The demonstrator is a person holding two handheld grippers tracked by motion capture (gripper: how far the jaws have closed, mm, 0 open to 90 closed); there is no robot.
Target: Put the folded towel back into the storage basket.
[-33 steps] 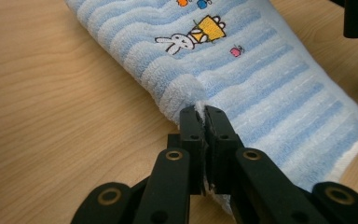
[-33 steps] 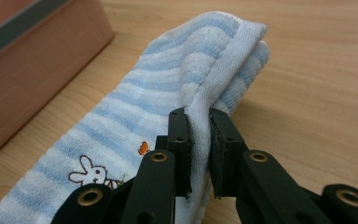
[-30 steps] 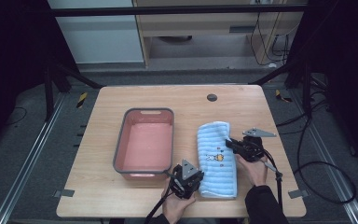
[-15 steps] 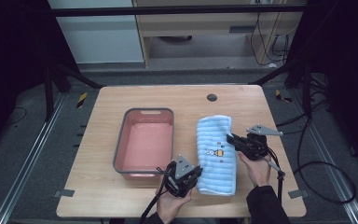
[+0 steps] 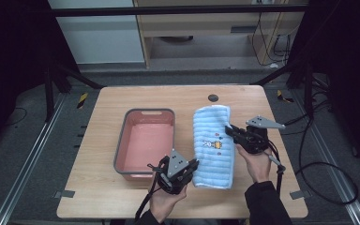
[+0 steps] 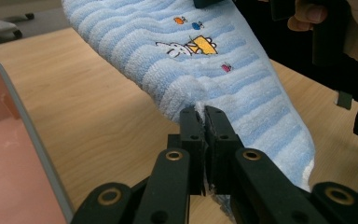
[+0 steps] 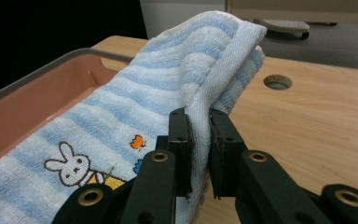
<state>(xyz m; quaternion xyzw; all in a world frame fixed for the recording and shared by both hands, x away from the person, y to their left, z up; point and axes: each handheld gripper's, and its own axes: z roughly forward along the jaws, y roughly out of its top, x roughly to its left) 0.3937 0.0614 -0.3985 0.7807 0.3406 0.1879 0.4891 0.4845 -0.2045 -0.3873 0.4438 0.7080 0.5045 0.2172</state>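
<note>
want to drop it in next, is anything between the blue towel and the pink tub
Nothing visible is. The blue striped towel hangs pinched between the left gripper and right gripper, right beside the pink tub. The tub's inside looks bare, and only bare table lies between them.

Item: one folded towel (image 5: 213, 145), light blue terry with paler stripes and a white hem. Embroidered on its upper face: a white rabbit, a yellow shape, small orange and blue marks. It runs lengthwise from the near edge of the table (image 5: 122, 206) toward the far edge, right of centre. Both long edges are pinched and raised off the surface; the middle sags.
</note>
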